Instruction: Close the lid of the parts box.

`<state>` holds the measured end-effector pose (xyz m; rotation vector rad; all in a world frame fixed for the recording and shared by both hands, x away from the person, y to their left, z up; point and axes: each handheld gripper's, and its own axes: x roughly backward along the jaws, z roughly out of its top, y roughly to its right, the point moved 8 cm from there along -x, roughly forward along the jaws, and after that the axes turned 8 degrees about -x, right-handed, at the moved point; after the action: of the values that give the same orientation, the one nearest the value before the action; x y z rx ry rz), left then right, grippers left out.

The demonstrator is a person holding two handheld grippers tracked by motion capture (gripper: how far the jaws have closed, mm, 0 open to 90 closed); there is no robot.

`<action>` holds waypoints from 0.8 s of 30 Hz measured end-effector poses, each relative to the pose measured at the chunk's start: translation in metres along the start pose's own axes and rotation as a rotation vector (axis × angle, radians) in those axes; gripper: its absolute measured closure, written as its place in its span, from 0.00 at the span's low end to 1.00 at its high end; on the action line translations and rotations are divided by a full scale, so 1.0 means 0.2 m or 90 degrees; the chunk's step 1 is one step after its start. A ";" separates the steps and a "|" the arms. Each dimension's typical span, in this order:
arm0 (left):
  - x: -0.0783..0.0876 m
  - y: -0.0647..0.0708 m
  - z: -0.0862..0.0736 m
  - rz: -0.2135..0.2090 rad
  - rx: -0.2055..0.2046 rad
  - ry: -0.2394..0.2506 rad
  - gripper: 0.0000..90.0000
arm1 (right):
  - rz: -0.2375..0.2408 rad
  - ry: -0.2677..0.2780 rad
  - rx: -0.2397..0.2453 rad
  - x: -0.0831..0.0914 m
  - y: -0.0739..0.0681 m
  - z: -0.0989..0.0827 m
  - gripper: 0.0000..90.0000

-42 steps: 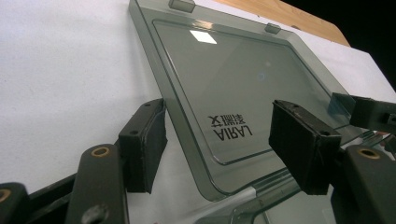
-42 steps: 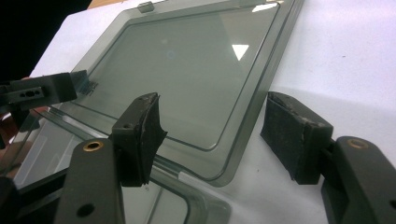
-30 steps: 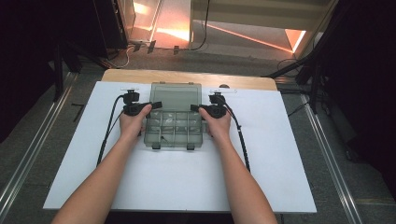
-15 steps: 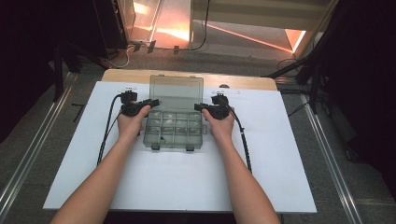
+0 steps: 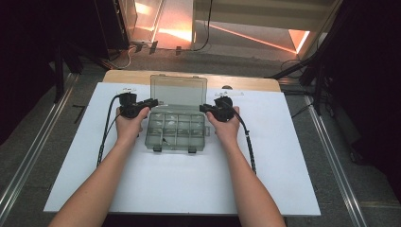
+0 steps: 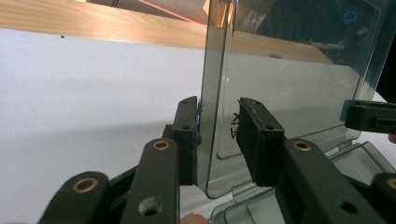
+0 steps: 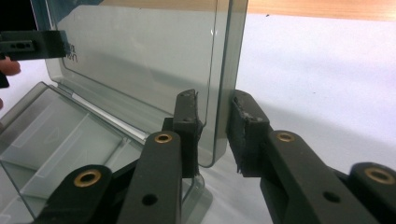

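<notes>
A clear grey compartment box lies mid-table with its lid standing upright at the back. My left gripper is at the lid's left edge and my right gripper is at its right edge. In the left gripper view the jaws straddle the lid's edge: one pad touches it and the other stands a little apart. In the right gripper view the jaws close on the lid's edge from both sides. The box's compartments lie below.
The box sits on a white board over a wooden table. Cables trail from both grippers along the forearms. Dark floor and metal rails flank the table.
The lid has swung up from a low tilt to upright, and both grippers rose and moved back with its side edges.
</notes>
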<state>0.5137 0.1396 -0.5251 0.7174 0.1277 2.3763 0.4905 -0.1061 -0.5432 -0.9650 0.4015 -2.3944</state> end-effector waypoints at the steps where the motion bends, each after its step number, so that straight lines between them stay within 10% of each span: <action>1: 0.00 0.00 0.00 -0.002 0.000 0.000 0.78 | -0.001 0.001 0.003 0.00 0.00 0.00 0.85; 24: 0.05 -0.03 0.00 -0.011 -0.025 -0.003 0.91 | -0.041 0.011 0.050 0.02 0.01 -0.03 0.94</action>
<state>0.5108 0.1506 -0.5227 0.7010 0.0836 2.3535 0.4847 -0.1088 -0.5463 -0.9363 0.2840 -2.4589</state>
